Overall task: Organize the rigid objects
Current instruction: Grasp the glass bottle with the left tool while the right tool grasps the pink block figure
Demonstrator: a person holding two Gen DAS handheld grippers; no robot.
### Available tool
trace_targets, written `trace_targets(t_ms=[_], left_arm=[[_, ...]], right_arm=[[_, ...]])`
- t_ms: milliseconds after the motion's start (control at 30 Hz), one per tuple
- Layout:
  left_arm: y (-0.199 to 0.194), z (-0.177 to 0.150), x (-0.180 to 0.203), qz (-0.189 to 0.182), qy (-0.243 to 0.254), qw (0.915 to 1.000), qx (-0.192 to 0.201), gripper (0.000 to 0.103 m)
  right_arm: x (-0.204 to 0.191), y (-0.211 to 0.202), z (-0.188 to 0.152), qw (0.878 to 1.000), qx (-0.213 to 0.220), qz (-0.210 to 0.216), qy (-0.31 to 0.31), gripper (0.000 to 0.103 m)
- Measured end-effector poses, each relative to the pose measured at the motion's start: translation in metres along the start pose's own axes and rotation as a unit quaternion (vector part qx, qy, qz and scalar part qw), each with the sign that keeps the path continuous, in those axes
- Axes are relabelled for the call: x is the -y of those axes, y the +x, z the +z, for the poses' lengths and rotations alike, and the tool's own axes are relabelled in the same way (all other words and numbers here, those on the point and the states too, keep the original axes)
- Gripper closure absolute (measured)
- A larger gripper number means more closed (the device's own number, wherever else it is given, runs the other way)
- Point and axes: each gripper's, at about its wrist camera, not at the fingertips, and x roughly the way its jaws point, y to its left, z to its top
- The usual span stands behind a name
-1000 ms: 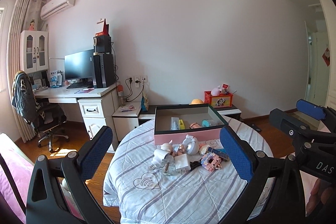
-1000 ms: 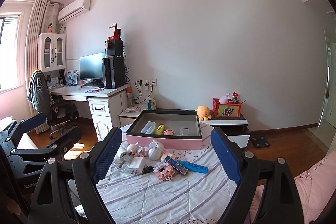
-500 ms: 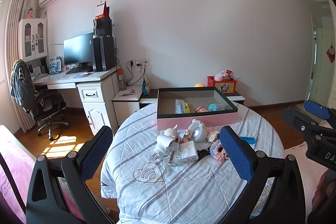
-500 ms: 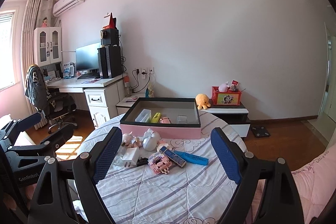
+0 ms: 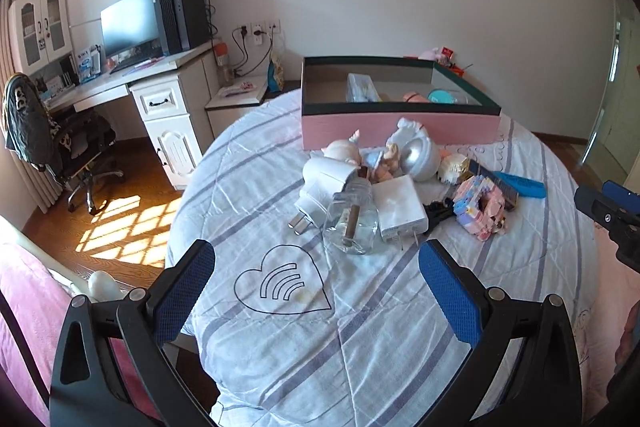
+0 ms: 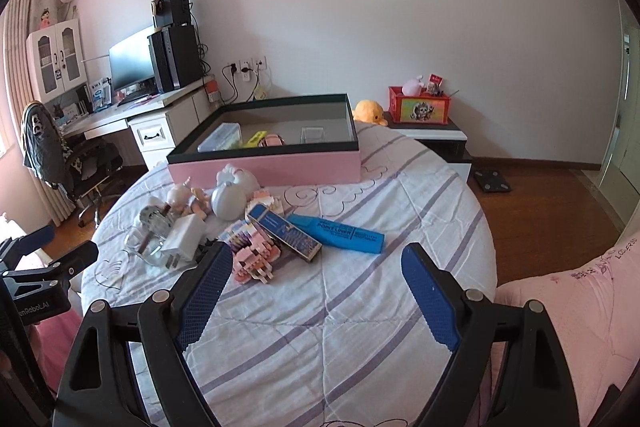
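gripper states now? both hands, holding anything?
Left gripper: open, empty, above the table.
Right gripper: open, empty.

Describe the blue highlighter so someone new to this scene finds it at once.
Start at the pink box on the round table. In front of it lies a heap of small items; the blue highlighter lies flat at its right edge. It is the only solid bright-blue bar, printed with dark lettering.
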Motion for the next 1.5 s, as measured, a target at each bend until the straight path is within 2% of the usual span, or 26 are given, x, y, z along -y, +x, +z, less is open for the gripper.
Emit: trace_targets(t_ms=[133,267,333,400,500,567,633,867,1067,1333,1500], left_arm=[[0.022,0.008,-0.006,-0.004,-0.018,0.9998,-0.007,0.0],[0.05,0.015,-0.011,-0.003,-0.025,0.999,-0.038,0.0],[0.058,0.013,-0.012,-0.006,-0.037,0.9981,-0.05,0.01],[0.062,0.012,-0.01,-0.032,-0.044,0.9968,-0.058,0.034],[0.057,0.011,0.002,-0.038,-0.025,0.9977,-0.051,0.055],[0.057,0.011,0.013,-0.048,-0.002,0.9974,-0.053,0.059],[0.063,0.01,0.018,-0.055,0.002,0.9967,-0.06,0.067],[0.074,0.023,0.027,-0.05,0.007,0.9976,-0.048,0.072],[0.057,0.007,0.019,-0.051,0.011,0.9977,-0.044,0.072],[0.04,-0.009,-0.004,-0.043,0.002,0.998,-0.045,0.072],[0.05,-0.009,-0.001,-0.051,-0.002,0.9977,-0.045,0.071]], right_arm=[[0.005,0.021,-0.005,1.0,-0.021,0.002,0.004,0.015],[0.002,0.039,-0.005,0.999,-0.036,0.013,0.002,0.015],[-0.001,0.048,-0.006,0.999,-0.046,0.016,0.0,0.015],[-0.002,0.056,-0.007,0.998,-0.055,0.019,-0.001,0.015],[-0.003,0.064,-0.007,0.998,-0.062,0.02,-0.002,0.015],[-0.001,0.066,-0.007,0.998,-0.063,0.022,-0.002,0.015],[-0.001,0.068,-0.007,0.998,-0.066,0.024,-0.001,0.015],[-0.002,0.072,-0.01,0.997,-0.074,0.026,0.0,0.015],[-0.007,0.073,-0.008,0.997,-0.074,0.032,-0.008,0.015],[-0.041,0.076,-0.005,0.993,-0.075,0.086,-0.031,0.015],[-0.061,0.099,-0.001,0.991,-0.095,0.075,-0.055,0.015]])
